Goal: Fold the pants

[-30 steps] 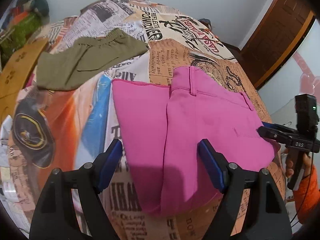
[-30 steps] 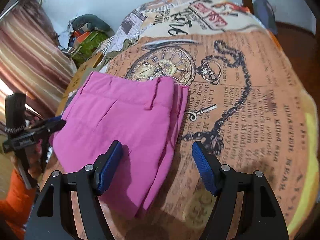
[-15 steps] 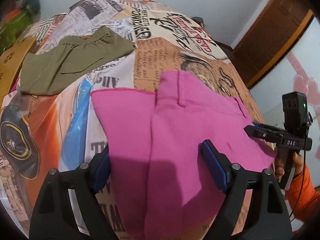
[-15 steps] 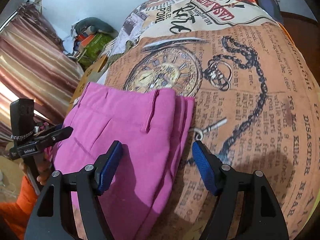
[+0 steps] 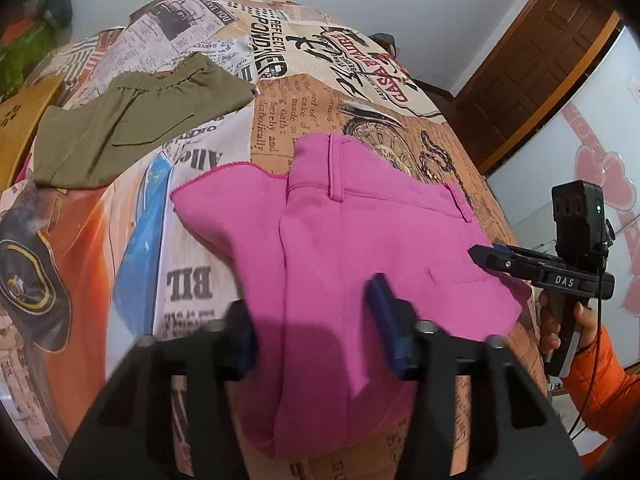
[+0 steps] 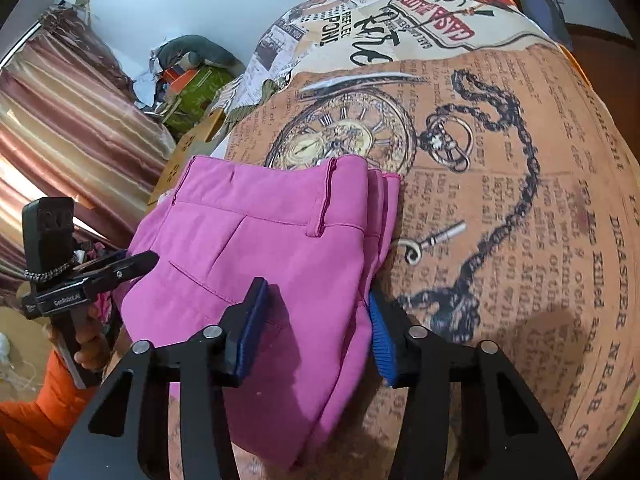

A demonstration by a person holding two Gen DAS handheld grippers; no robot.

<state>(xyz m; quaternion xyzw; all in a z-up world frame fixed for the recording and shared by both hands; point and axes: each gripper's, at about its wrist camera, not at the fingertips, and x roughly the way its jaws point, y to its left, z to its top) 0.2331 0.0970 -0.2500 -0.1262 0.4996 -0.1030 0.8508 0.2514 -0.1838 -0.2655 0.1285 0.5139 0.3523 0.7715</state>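
The pink pants point(image 5: 340, 248) lie folded on the newspaper-print bedspread point(image 5: 280, 80), waistband toward the far side. My left gripper point(image 5: 312, 332) is open, its fingers astride the near fold of the pants. My right gripper point(image 6: 316, 328) is open, astride the near right edge of the pants point(image 6: 280, 248). In the left wrist view the right gripper point(image 5: 492, 258) touches the right edge of the pants. In the right wrist view the left gripper point(image 6: 140, 260) is at their left edge.
Folded olive-green pants point(image 5: 132, 120) lie at the far left of the bed. A wooden door point(image 5: 532, 60) stands at the right. Striped curtains point(image 6: 60, 128) and a pile of clutter point(image 6: 192, 80) are left of the bed. A yellow board point(image 5: 20, 120) leans at the bed's left side.
Both grippers have moved forward and down onto the pink pants, and their jaws have narrowed a little. The pants now bunch up between the fingers at the near edge.
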